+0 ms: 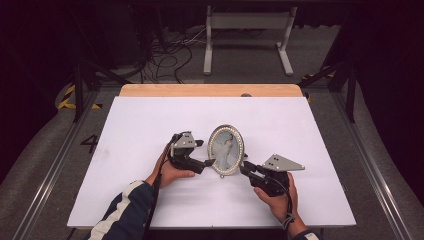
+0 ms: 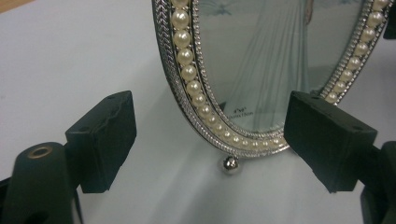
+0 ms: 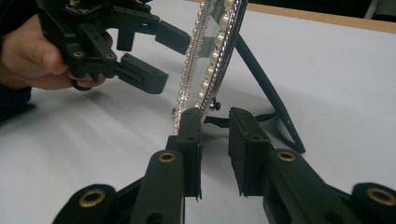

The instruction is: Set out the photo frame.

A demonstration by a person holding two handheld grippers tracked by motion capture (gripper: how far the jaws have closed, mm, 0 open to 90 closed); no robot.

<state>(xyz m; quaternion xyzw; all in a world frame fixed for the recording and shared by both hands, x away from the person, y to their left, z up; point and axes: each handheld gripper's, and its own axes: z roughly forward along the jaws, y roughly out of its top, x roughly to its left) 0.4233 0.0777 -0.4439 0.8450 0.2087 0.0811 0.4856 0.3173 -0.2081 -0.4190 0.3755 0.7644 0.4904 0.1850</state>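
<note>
Two grippers flanked the oval picture frame (image 1: pixel 226 149), which stood upright mid-table on its rear strut (image 3: pixel 268 91). Left gripper (image 1: pixel 206 152) gaped wide, gripping nothing. Right gripper (image 3: pixel 215 122), narrowed at the frame's lower edge, had not clamped; lifting remained.

The picture frame (image 1: pixel 226 149) is stood upright near the tabletop's (image 1: pixel 150 120) centre, flanked by the left gripper (image 1: pixel 206 153) and the right gripper (image 1: pixel 244 168).

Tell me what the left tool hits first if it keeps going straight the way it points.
Most likely the frame: its pearl-edged lower rim stands right ahead of the left tool, between its open jaws, not yet touched. The small ball foot at the bottom looks nearest, though depth is hard to judge.
</note>
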